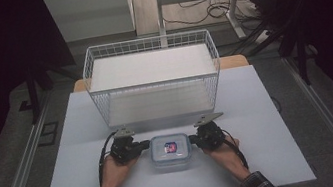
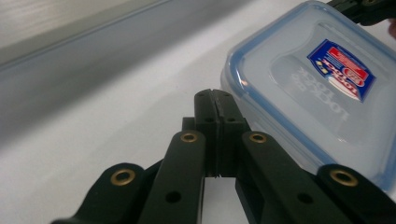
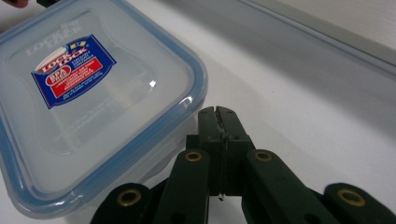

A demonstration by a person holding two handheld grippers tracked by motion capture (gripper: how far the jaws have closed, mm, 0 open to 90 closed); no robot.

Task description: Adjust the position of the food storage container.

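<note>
One wire basket (image 1: 153, 78) stands at the far side of the desk (image 1: 276, 157), well apart from the work. One clear food container (image 1: 169, 151) with a blue-sealed snap lid lies on the desk at its near middle, between the two tools.

Left tool (image 1: 138, 147): jaws fully closed on nothing, tip just beside the container's left wall. Right tool (image 1: 195, 139): jaws fully closed on nothing, tip just beside the right wall.

Procedure, as judged: press both closed tips against opposite walls at equal height, below the lid rim. Apply even inward force so the container neither tilts nor slides, then lift level.
</note>
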